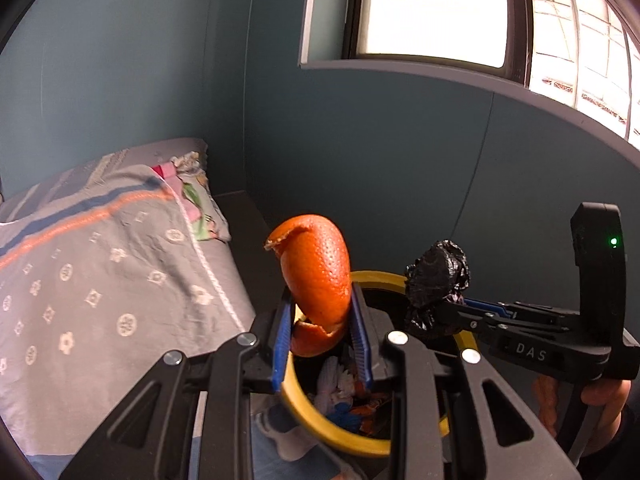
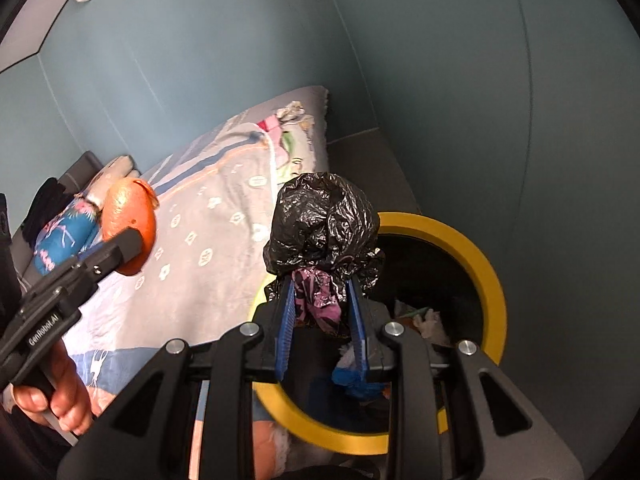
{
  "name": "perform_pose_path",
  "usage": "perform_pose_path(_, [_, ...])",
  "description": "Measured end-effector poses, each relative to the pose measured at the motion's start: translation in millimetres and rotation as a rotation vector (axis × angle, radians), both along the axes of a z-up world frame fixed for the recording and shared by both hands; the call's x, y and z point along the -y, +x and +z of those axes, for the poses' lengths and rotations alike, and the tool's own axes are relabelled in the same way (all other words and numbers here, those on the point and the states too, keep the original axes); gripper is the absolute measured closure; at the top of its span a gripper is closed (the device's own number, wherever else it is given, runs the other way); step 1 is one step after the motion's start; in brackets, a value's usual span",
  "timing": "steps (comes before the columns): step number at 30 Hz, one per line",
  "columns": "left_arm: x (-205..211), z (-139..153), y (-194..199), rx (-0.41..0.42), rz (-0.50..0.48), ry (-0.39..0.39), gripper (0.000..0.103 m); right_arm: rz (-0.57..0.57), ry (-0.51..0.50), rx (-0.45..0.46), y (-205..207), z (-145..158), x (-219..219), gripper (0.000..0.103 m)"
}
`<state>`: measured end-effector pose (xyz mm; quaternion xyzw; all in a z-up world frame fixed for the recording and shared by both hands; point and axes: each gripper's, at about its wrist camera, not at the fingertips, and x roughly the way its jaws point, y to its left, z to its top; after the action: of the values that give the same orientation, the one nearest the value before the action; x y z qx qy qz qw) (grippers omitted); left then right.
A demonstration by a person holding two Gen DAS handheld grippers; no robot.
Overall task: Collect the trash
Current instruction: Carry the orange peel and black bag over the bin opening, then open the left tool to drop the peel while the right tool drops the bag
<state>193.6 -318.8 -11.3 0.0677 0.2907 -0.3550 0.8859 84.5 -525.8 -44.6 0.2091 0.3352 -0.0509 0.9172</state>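
My left gripper (image 1: 320,304) is shut on a curled orange peel (image 1: 316,276) and holds it over the near rim of a yellow-rimmed trash bin (image 1: 316,424). My right gripper (image 2: 322,284) is shut on a crumpled black plastic bag (image 2: 324,220) with purple patterned scrap in it, above the left side of the bin (image 2: 480,264). In the left wrist view the right gripper (image 1: 436,304) holds the bag (image 1: 438,276) over the bin's far right rim. In the right wrist view the left gripper (image 2: 132,246) with the peel (image 2: 128,216) is left of the bin, over the bed. Paper and wrapper trash (image 2: 424,320) lies inside the bin.
A bed with a grey patterned cover (image 1: 100,280) lies left of the bin, also in the right wrist view (image 2: 208,248). Blue-green walls (image 1: 380,160) close in behind, with a window (image 1: 440,12) above. A blue floral cloth (image 2: 64,236) lies at the bed's far end.
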Motion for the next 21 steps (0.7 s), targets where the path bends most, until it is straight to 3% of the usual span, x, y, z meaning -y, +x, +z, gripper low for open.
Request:
perform_pose_path(13, [38.8,-67.3,49.9,-0.170,0.003,0.005,0.076,-0.038,0.051,-0.081,36.3,-38.6,29.6,0.078])
perform_pose_path(21, [36.0,-82.2,67.8,-0.289,0.012,-0.037,0.068,-0.066,0.060,-0.092,38.9,-43.1,32.6,0.075])
